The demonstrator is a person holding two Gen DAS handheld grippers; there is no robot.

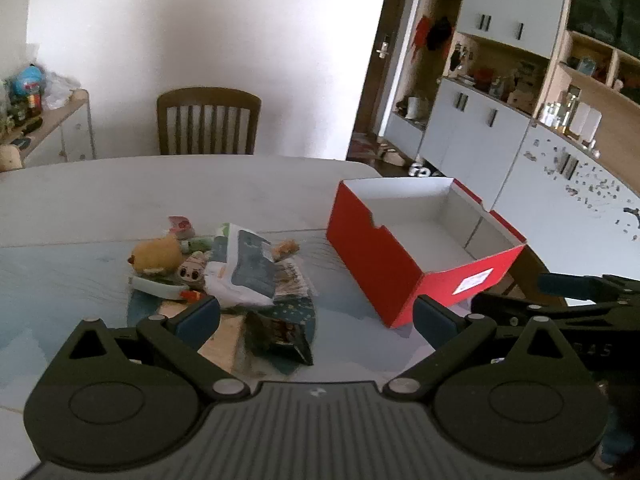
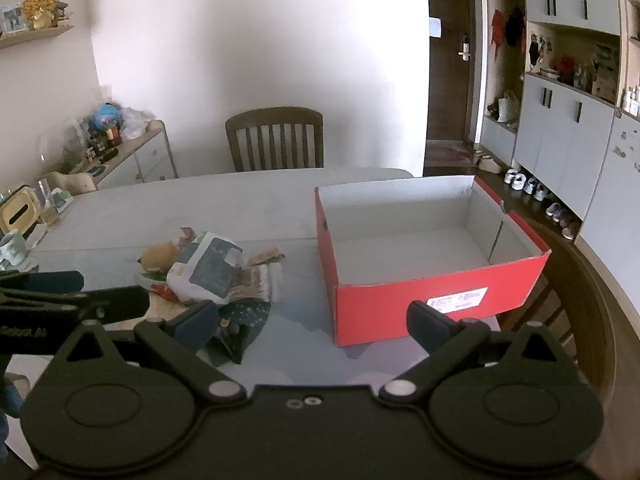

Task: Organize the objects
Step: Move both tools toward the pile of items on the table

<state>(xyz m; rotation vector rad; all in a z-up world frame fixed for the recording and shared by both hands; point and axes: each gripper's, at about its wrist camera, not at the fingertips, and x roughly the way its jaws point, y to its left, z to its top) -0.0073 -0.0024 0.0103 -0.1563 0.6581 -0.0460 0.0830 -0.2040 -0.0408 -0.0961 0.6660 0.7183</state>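
Red box (image 2: 432, 280) sat empty on the table's (image 1: 100, 196) right, the pile (image 1: 224, 268) to its left. Both grippers hovered spread and empty; the left gripper (image 1: 316, 316) was nearer the pile, the right gripper (image 2: 312, 320) nearer the box.

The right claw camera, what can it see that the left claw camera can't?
Only the right view shows the row of shoes by the cabinets and the gold ornament on a wall shelf. Only the left view shows the little owl-faced toy. Both show the empty red box, the yellow plush, the chair and open claws.
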